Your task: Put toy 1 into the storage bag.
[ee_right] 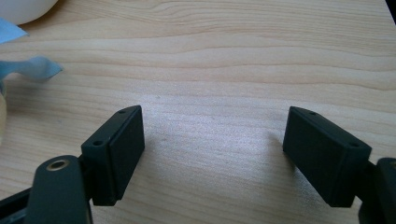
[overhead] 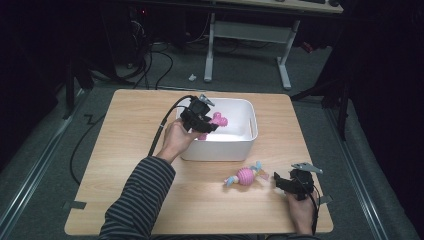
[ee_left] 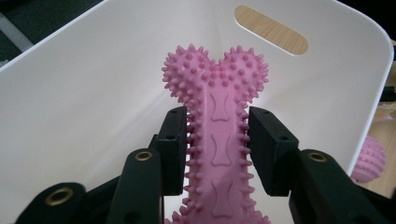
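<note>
The left claw (overhead: 206, 121) is clamped on a pink spiked bone toy (ee_left: 217, 140), its two black pads pressing the toy's narrow shaft from either side while the knobbed, heart-shaped end stands clear ahead of them. In the high view this claw and its toy hang over the near left part of a white bin (overhead: 250, 135), and the left gripper view shows the toy framed by the bin's pale inner walls, with a slotted handle hole (ee_left: 271, 30) in the far wall. The right claw (overhead: 287, 183) rests low near the right front corner of the table (overhead: 150, 200), jaws spread wide with bare wood grain between them and nothing held. Just to its left lies a pink spiked ball toy (overhead: 245, 176) with blue and cream tails, apart from the claw and just in front of the bin. The table is light wood, standing on grey carpet in a dim room; a white desk frame (overhead: 285, 60) and dark cables (overhead: 160, 65) sit beyond it.
</note>
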